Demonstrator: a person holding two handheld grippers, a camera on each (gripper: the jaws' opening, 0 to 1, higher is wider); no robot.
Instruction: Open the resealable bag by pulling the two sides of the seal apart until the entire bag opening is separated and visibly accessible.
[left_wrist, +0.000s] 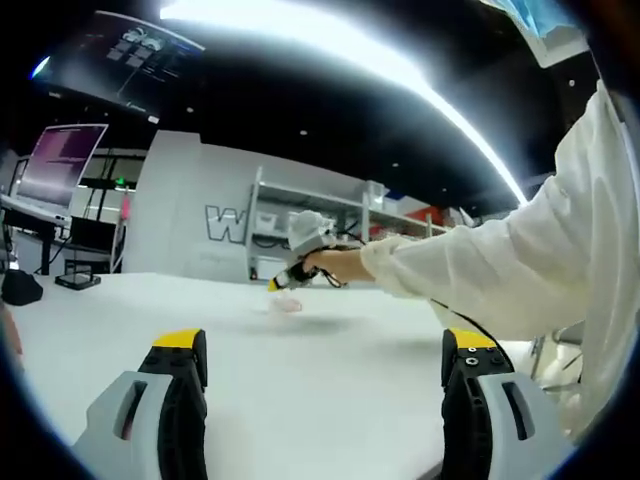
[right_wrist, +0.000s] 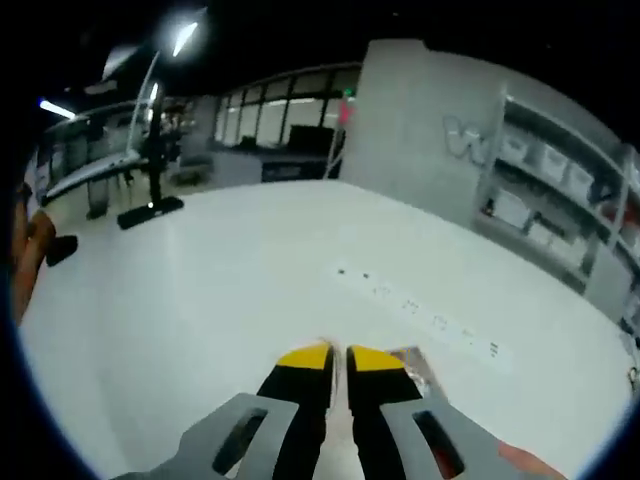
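Observation:
The resealable bag (left_wrist: 286, 303) is a small clear pouch with a pinkish tint, lying far out on the white table (left_wrist: 330, 370). In the right gripper view, part of the bag (right_wrist: 410, 364) shows just right of the yellow tips. My right gripper (right_wrist: 339, 358) has its jaws closed to a thin slit, with a pale edge of the bag pinched at the tips. In the left gripper view, a hand in a white sleeve (left_wrist: 470, 265) holds the right gripper (left_wrist: 278, 283) down at the bag. My left gripper (left_wrist: 325, 345) hangs near the table's front with its jaws wide apart, holding nothing.
A black object (left_wrist: 20, 288) and a monitor (left_wrist: 65, 160) stand at the table's left. Shelving with bins (left_wrist: 330, 215) lines the wall behind. A row of small marks (right_wrist: 420, 305) runs across the table beyond the bag. A lamp stand (right_wrist: 150, 210) sits at the far edge.

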